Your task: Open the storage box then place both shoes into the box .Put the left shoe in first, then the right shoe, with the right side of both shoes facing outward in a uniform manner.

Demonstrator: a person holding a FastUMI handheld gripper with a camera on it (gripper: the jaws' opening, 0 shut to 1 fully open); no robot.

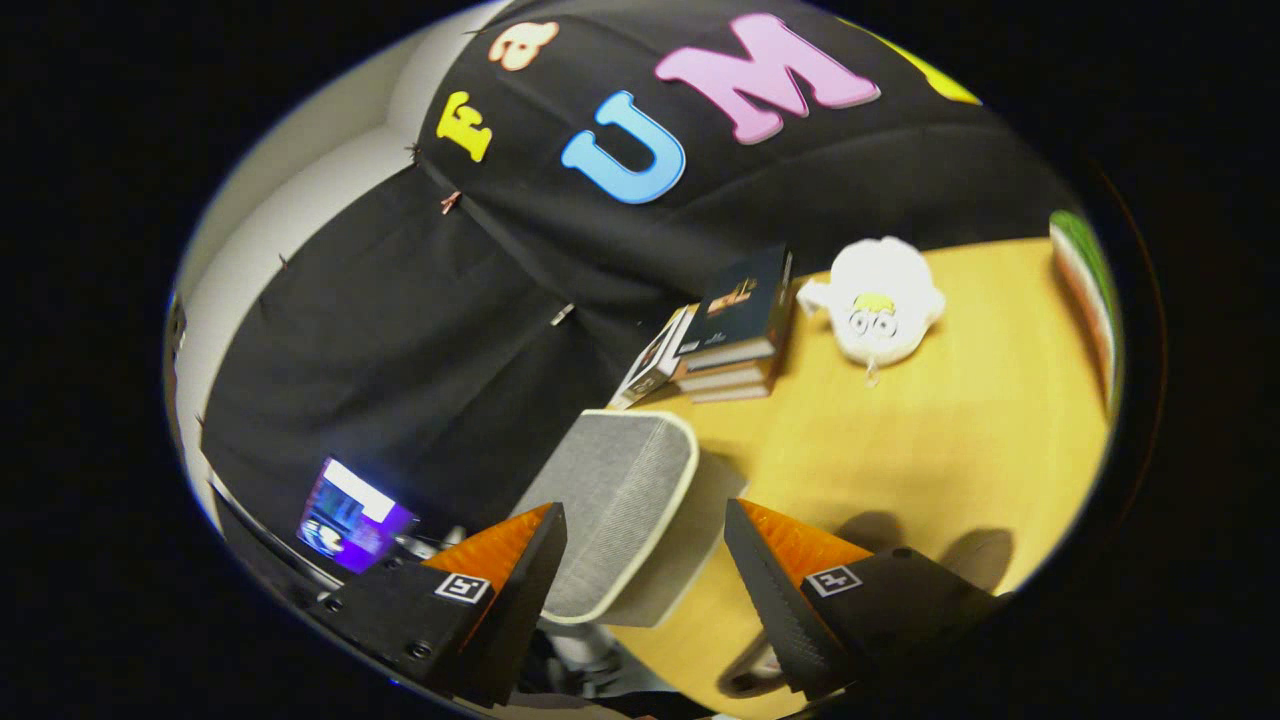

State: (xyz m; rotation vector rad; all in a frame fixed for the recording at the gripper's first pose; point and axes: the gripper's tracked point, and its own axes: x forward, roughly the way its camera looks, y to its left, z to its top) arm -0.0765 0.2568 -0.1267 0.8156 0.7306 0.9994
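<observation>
One grey storage box (610, 500), one stack of three books (735, 345), one leaning book (655, 360), one white plush toy (880, 300), one lit screen (350, 515).

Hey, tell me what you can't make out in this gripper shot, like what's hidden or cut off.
- Grey shoe, gripper view: it sits between the open gripper fingers; whether either finger touches it, and which shoe it is, cannot be told.
- Striped object beyond the plush toy: cut off at the view's edge.
- Lit screen: blurred, partly behind one finger.
- Stack of books: covers too small to make out.
</observation>
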